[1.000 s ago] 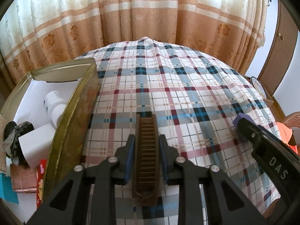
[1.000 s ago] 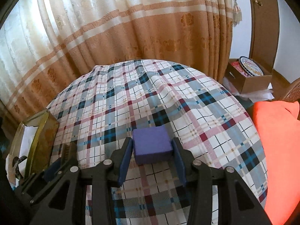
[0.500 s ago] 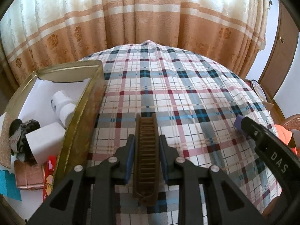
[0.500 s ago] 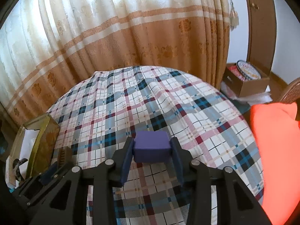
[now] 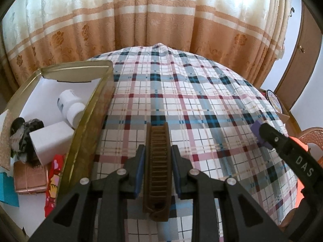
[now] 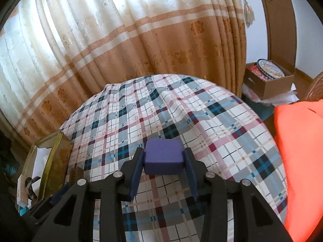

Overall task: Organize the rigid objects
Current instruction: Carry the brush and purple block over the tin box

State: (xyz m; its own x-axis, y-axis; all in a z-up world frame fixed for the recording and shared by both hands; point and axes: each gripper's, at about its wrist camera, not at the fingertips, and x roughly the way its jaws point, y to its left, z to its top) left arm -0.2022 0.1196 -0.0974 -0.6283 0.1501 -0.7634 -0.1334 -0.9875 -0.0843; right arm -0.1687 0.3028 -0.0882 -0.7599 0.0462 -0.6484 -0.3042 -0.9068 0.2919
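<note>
My left gripper [image 5: 157,148] is shut on a brown comb [image 5: 157,181], held lengthwise between the blue pads just above the plaid tablecloth [image 5: 191,100]. My right gripper [image 6: 164,161] is shut on a purple block [image 6: 162,151], pinched at both sides and held slightly above the cloth. The left wrist view shows that block [image 5: 256,129] at the tip of the right gripper [image 5: 262,133], far right. An open gold tin [image 5: 88,125] stands left of the comb; the right wrist view has the gold tin [image 6: 54,161] at lower left.
Inside the tin lie a white bottle [image 5: 70,104], a white box [image 5: 50,141], a dark crumpled item [image 5: 26,129], a copper box [image 5: 30,179] and a red packet [image 5: 53,173]. Curtains hang behind the table. An orange cloth [image 6: 298,161] and a cardboard box [image 6: 270,80] are to the right.
The right gripper's fingers have closed in on the purple block, which now sits a little higher off the cloth. The left gripper keeps the comb; its view has drifted slightly toward the tin.
</note>
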